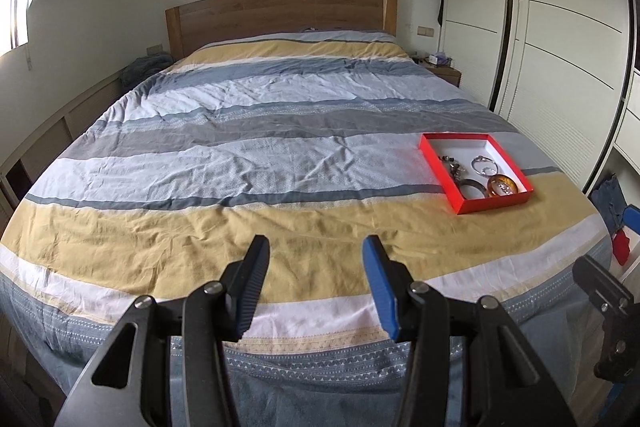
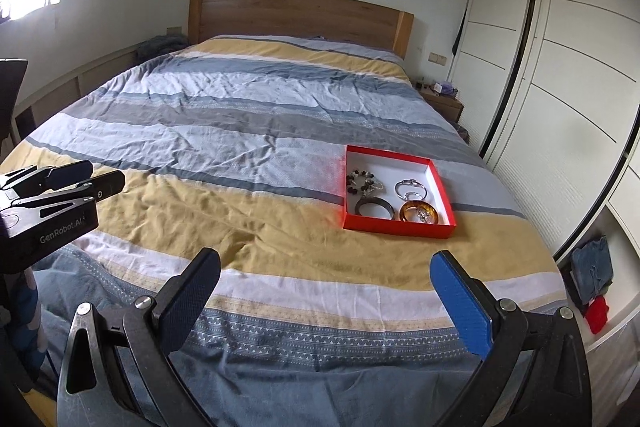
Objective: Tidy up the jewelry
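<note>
A red box [image 2: 396, 226] with a white inside lies on the striped bed cover; it also shows in the left wrist view [image 1: 464, 171]. In it lie a dark beaded bracelet [image 2: 362, 183], a silver bangle [image 2: 410, 189], a dark ring bangle [image 2: 374, 207] and an amber bangle [image 2: 420, 213]. My left gripper [image 1: 316, 251] is open and empty above the foot of the bed, left of the box. My right gripper [image 2: 326, 267] is wide open and empty, short of the box. The left gripper also shows at the left edge of the right wrist view [image 2: 86, 181].
The bed [image 2: 240, 131] has a wooden headboard [image 2: 300, 15]. A white wardrobe [image 2: 560, 67] runs along the right side. A nightstand [image 2: 442, 97] stands beside the headboard. Clothes [image 2: 592, 267] lie on the floor at right.
</note>
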A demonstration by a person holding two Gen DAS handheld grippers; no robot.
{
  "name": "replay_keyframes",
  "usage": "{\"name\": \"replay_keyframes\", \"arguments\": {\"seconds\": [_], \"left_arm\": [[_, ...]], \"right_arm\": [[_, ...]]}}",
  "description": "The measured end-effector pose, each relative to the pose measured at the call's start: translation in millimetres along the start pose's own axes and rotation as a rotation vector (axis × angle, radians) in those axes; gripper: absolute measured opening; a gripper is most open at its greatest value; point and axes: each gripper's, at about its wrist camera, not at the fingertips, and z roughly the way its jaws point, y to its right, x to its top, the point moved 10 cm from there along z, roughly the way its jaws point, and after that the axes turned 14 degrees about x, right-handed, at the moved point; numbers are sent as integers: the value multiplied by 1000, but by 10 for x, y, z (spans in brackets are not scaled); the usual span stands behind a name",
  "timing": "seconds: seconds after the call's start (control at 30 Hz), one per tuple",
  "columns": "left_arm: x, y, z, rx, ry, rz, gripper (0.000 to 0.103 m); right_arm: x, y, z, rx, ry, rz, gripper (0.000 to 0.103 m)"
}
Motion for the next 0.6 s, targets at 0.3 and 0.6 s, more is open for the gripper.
{"name": "replay_keyframes", "arguments": {"seconds": [0.3, 0.6], "left_arm": [[-116, -30, -218, -11, 13, 5, 46], [-170, 31, -299, -10, 18, 24, 46]], "right_arm": [[-8, -58, -330, -20, 50, -30, 103], [-84, -76, -417, -26, 58, -41, 103]]}}
